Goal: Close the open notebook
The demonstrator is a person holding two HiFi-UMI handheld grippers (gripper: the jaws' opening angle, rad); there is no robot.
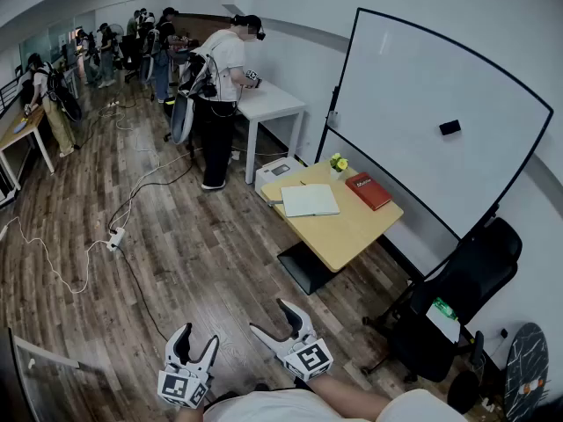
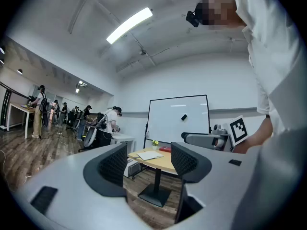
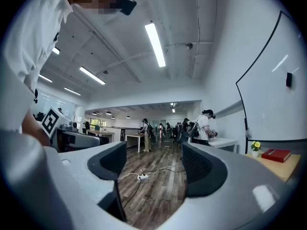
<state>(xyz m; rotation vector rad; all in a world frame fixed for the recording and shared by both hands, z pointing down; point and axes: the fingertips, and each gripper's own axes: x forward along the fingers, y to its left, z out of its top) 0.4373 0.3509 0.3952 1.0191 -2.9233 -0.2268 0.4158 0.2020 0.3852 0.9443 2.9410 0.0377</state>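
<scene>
Both claws hang wide and empty, well short of the job: the left gripper (image 1: 197, 337) and right gripper (image 1: 274, 319) sit level near the person's body. The open notebook (image 1: 310, 200) lies flat across the room on the small wooden table (image 1: 347, 231), just beside a red book (image 1: 368, 190) and near a little flower pot (image 1: 338, 163). The smart play, I'd say: close the gap first, then slip one jaw under an outer page edge and fold it over, steering clear of the pot.
</scene>
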